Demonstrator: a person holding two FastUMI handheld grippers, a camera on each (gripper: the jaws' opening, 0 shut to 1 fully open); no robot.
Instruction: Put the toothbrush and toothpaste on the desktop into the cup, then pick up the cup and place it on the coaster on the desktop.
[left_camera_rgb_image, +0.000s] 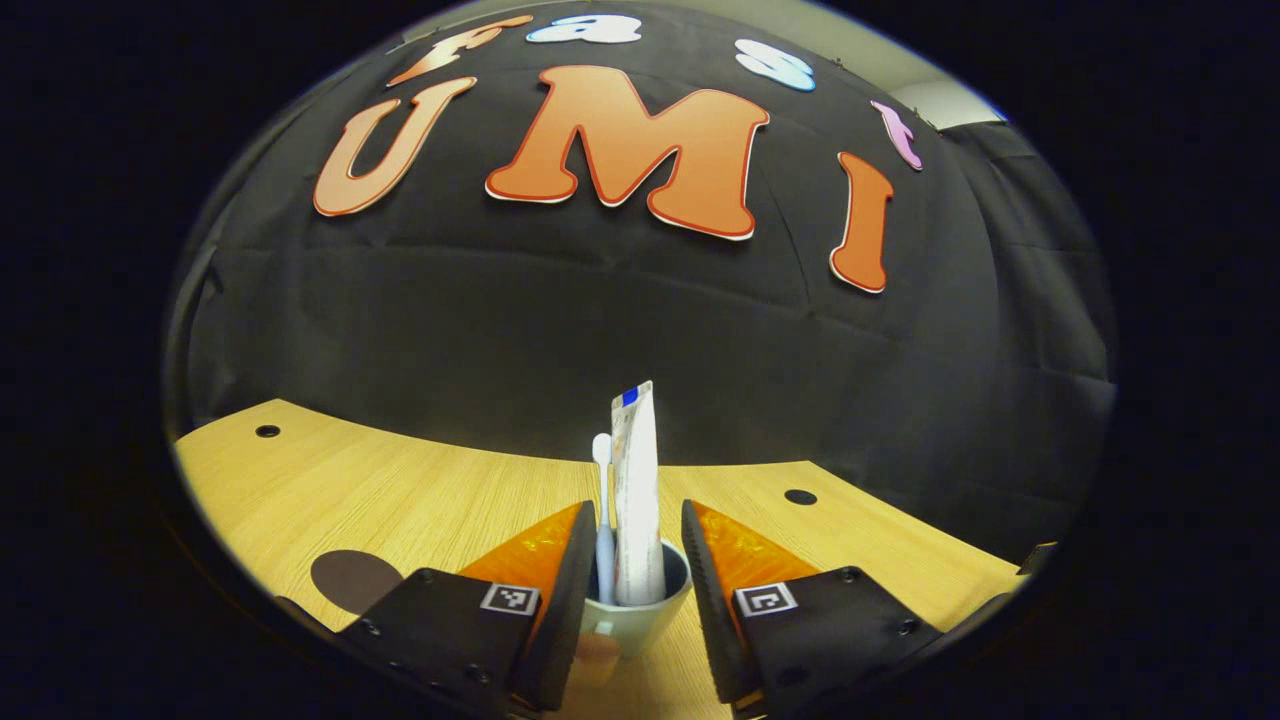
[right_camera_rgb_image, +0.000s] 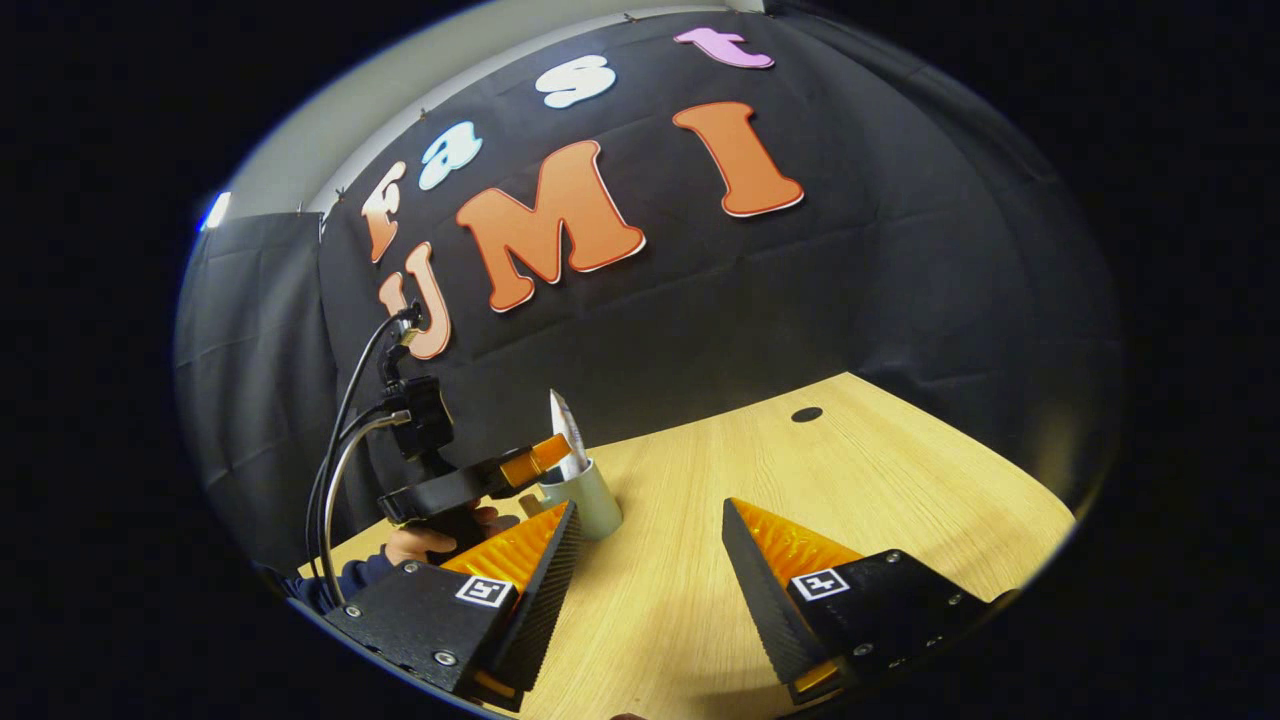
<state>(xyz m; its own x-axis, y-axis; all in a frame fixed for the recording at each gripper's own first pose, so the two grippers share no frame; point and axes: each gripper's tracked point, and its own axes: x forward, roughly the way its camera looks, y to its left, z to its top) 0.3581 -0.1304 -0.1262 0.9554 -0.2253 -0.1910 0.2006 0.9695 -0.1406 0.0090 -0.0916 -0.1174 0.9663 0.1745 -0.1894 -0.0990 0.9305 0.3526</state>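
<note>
Cup straddled, grip not yet made

My left gripper has its fingers spread either side of the cup, neither pad clearly pressing; I'd close evenly on the wall and lift straight, since the toothpaste and toothbrush stand tall inside and could tip; the coaster lies off to the left of the fingers, near the desk edge; my right gripper hangs open over bare wood.
</note>
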